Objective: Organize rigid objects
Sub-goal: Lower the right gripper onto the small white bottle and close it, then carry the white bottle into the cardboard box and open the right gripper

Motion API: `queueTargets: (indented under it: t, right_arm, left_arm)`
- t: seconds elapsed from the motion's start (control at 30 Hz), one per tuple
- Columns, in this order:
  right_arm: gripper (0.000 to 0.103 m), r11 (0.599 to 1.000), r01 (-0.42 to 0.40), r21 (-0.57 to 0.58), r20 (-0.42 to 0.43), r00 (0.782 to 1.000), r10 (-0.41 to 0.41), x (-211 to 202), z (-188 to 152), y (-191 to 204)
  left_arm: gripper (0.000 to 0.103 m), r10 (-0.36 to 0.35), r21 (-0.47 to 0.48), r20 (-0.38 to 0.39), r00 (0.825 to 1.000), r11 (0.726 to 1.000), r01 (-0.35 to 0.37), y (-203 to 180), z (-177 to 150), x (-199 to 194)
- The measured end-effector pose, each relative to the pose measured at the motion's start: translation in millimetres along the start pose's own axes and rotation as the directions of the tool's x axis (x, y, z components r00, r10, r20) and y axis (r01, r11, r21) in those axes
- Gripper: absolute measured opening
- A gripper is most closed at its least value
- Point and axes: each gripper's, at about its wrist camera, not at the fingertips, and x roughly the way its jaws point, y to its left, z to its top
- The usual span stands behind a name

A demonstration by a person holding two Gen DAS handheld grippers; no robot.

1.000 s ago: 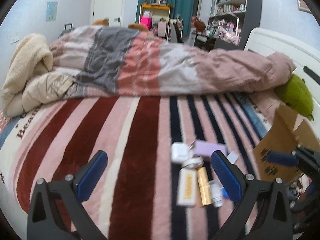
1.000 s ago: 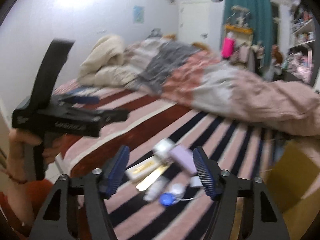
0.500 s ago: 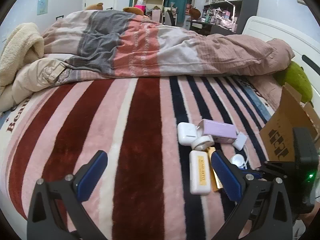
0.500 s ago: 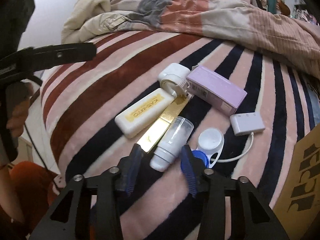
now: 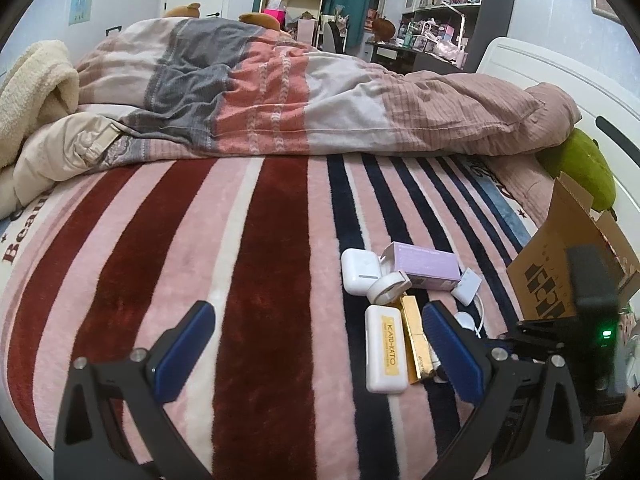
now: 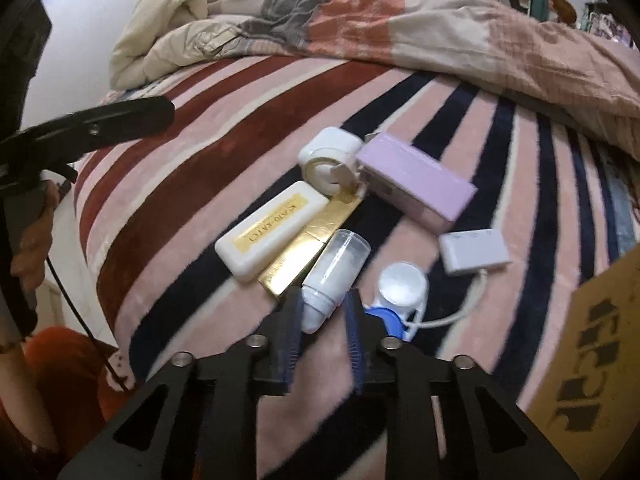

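Observation:
A pile of small items lies on the striped blanket: a white KATO-KATO case [image 6: 272, 232], a gold box [image 6: 308, 248], a white tube [image 6: 336, 268], a purple box [image 6: 416, 184], a white tape holder [image 6: 330, 160] and a white adapter [image 6: 474, 250] with its cable. My right gripper [image 6: 322, 312] is low over the pile and its jaws are closing. The tube's near end sits between the pads, with a thin gap still showing at the right pad. My left gripper [image 5: 316, 312] hangs open and empty over the blanket, its right finger beside the gold box [image 5: 416, 340].
A cardboard box [image 6: 600, 360] stands at the right edge of the bed, also seen as the cardboard box [image 5: 560, 264]. A round white lid on a blue cap [image 6: 402, 284] lies by the tube. A rumpled duvet [image 5: 280, 92] fills the far half of the bed.
My right gripper has come down onto the pile and narrowed its jaws around the tube's end. The left gripper has tipped down slightly and stayed open.

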Motion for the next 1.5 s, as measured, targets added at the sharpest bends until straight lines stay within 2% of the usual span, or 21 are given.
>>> queueTargets:
  t: [0.07,0.23,0.33,0.37,0.43,0.53,0.6,0.7,0.83,0.97,1.03,1.1,1.23,1.37,1.4,1.5]
  right_arm:
    - [0.029,1.000,-0.011,0.027,-0.016,1.000,0.011,7,2,0]
    - [0.030,0.995,0.012,0.095,-0.015,1.000,-0.011,18,10,-7]
    - [0.026,0.995,0.017,0.101,-0.013,1.000,-0.015,23,10,-11]
    - [0.022,0.995,0.030,0.099,-0.010,1.000,-0.029,23,9,-10]
    - [0.021,0.996,0.046,0.079,0.007,0.999,-0.047,16,7,-6]
    - [0.021,0.998,0.024,0.050,0.041,0.999,-0.026,-2,6,0]
    - [0.021,0.999,-0.015,0.032,0.079,0.997,0.012,-23,6,2]
    - [0.021,0.998,-0.064,-0.019,0.152,0.986,0.066,-64,9,6]
    - [0.021,0.994,-0.087,-0.066,0.261,0.960,0.101,-116,11,2]
    - [0.021,0.994,-0.083,-0.076,0.352,0.930,0.105,-158,6,-16]
    - [0.021,0.996,-0.068,-0.059,0.379,0.922,0.086,-173,1,-32]
    - [0.021,0.998,-0.048,-0.030,0.400,0.915,0.056,-186,-6,-51]
    - [0.021,0.997,-0.040,0.068,0.405,0.914,0.009,-206,-25,-101]
    - [0.021,0.986,-0.044,0.158,0.359,0.933,-0.016,-211,-43,-141]
    - [0.021,0.983,-0.040,0.180,0.332,0.943,-0.023,-208,-46,-149]
    - [0.021,0.974,-0.021,0.225,0.277,0.960,-0.043,-204,-52,-163]
  left_arm:
    - [0.102,0.000,-0.008,-0.002,1.000,1.000,0.000,1,0,1]
    - [0.102,-0.001,0.000,-0.008,1.000,1.000,0.001,-1,0,3]
    - [0.102,-0.007,0.006,-0.011,1.000,1.000,0.007,-2,0,4]
    - [0.102,-0.018,0.005,-0.016,1.000,1.000,0.018,-3,1,4]
    - [0.102,-0.049,-0.002,-0.027,0.998,0.999,0.049,-5,1,5]
    - [0.102,-0.145,0.003,-0.035,0.989,0.989,0.145,-14,1,3]
    - [0.102,-0.258,0.009,-0.030,0.966,0.966,0.258,-27,6,-4]
    - [0.095,-0.360,0.017,-0.042,0.932,0.932,0.361,-52,22,-16]
    - [0.069,-0.428,0.048,-0.068,0.901,0.901,0.432,-92,42,-27]
    - [0.043,-0.523,0.064,-0.111,0.845,0.845,0.531,-142,67,-27]
    - [0.034,-0.565,0.072,-0.142,0.813,0.813,0.578,-171,78,-22]
    - [0.033,-0.581,0.085,-0.175,0.795,0.795,0.600,-202,87,-13]
    - [0.033,-0.580,0.108,-0.255,0.774,0.778,0.619,-254,95,9]
    - [0.033,-0.544,0.117,-0.354,0.761,0.782,0.613,-296,91,33]
    - [0.033,-0.522,0.122,-0.383,0.762,0.789,0.602,-305,89,40]
    - [0.033,-0.466,0.138,-0.415,0.781,0.817,0.561,-313,86,52]
